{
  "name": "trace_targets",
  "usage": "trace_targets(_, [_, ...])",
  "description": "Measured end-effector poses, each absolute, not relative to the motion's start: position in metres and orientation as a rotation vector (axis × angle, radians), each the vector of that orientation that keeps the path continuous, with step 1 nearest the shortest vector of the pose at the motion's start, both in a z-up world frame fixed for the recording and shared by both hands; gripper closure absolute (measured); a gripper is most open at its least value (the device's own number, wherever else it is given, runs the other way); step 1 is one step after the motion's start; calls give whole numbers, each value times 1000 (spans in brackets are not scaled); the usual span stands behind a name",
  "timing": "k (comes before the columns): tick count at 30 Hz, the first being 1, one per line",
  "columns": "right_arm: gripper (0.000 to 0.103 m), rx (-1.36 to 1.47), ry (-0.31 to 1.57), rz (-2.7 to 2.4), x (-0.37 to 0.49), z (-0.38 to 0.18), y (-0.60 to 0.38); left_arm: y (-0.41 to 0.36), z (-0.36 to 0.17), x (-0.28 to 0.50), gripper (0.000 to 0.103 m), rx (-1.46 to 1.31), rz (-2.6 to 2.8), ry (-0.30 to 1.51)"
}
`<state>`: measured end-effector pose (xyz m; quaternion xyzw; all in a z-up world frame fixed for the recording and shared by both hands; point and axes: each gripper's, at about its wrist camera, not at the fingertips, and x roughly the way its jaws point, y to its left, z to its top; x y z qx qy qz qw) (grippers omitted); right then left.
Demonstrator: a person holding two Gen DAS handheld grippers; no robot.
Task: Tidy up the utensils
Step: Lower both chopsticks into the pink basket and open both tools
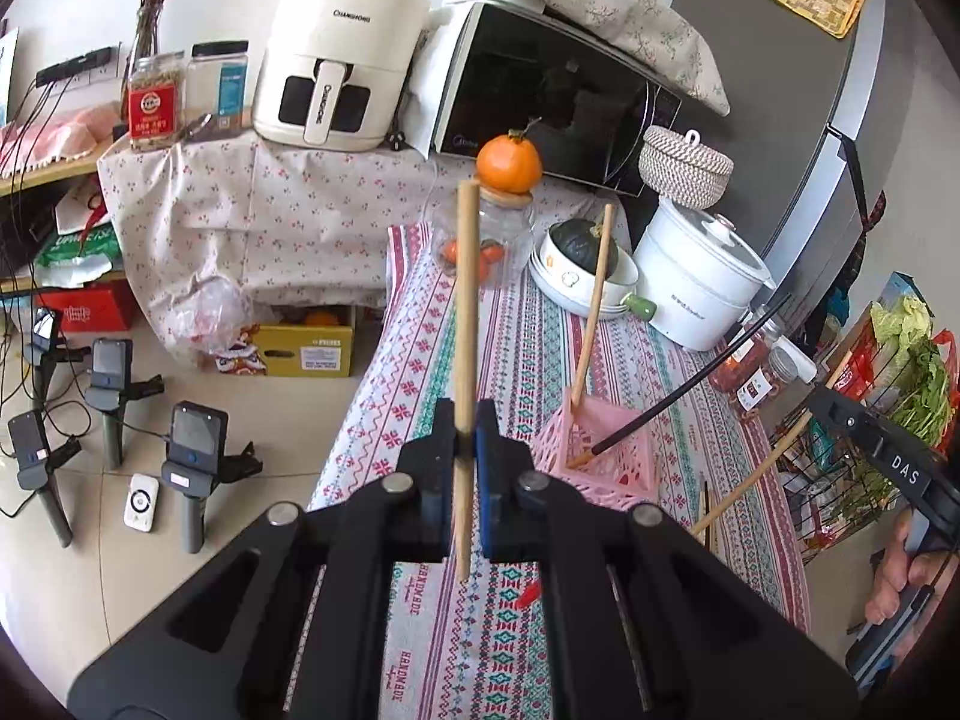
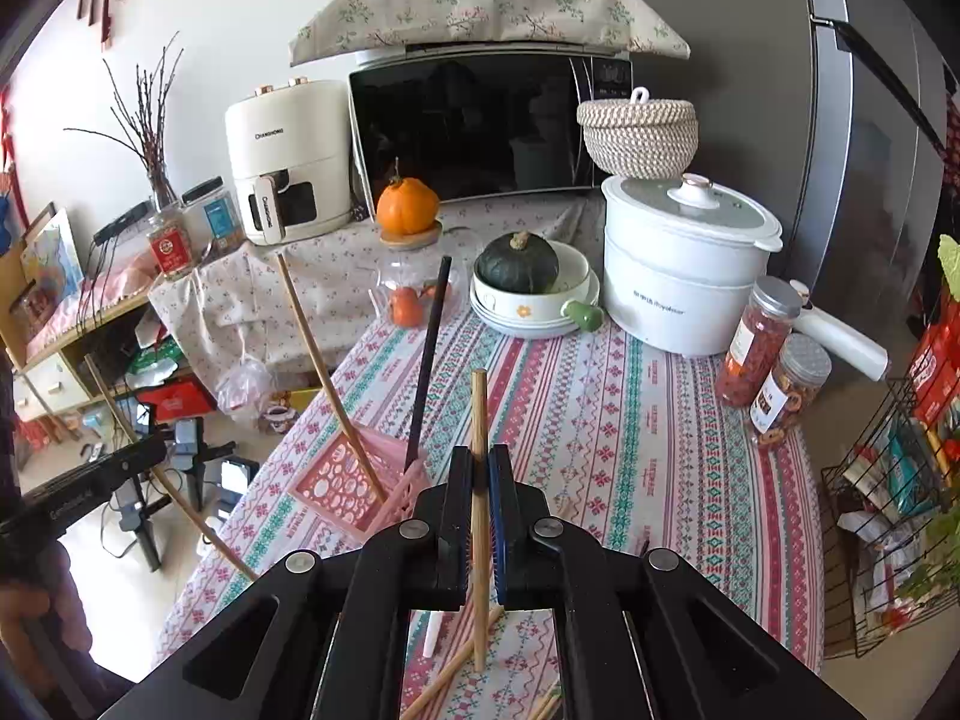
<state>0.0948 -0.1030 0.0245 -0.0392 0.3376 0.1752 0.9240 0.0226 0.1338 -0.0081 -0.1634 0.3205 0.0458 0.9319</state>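
From the left wrist camera, the left tongs (image 1: 466, 433) are closed on a light wooden chopstick (image 1: 464, 324), which stands nearly upright between the black pad and the blue pad, its top rising past the far edge of the table (image 1: 540, 372), whose cloth is patterned in red, teal and white. Just beyond and to the right of the tongs, a pink plastic lattice basket (image 1: 594, 450) sits near the middle of the table. Inside it lean a second light wooden chopstick (image 1: 591, 312), tilted toward the far edge, and a black chopstick (image 1: 678, 387), slanting out toward the right edge. At the right rim of this view, a hand (image 1: 900, 576) grips the other black handle, and a pale chopstick (image 1: 753, 480) angles down from it toward the table.

From the right wrist camera, the right tongs (image 2: 480, 480) are clamped shut on a light wooden chopstick (image 2: 480, 480), upright, with its lower end above loose chopsticks (image 2: 456, 669) lying on the table's near edge. The pink basket (image 2: 354, 483) lies ahead and to the left, close to the left edge of the table (image 2: 630, 420), with the tan chopstick (image 2: 327, 378) and the black chopstick (image 2: 429, 360) leaning in it. Along the far edge stand a glass jar (image 2: 414, 294) topped with an orange (image 2: 407, 206), a white bowl (image 2: 534, 294) holding a dark green squash (image 2: 519, 264), and a white lidded cooker (image 2: 684, 264).
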Motion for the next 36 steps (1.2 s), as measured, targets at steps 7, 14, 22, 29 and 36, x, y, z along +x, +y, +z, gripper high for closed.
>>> trace_targets(7, [98,-81,533,359,76,72,-100,128,28,21,96,-272,98,513])
trace_targets(14, [98,-62,460,396,67,106,-97,118,61,20,96,-244,81,383])
trace_targets(22, [98,-13,410,448,62,124,-91,91,65,34,96,-189,-53,380])
trace_targets(29, [98,38,429,479,78,112,-83,70,47,49,96,-126,-111,384])
trace_targets(36, [98,76,502,493,100,83,-79,55,20,76,96,-64,-142,520])
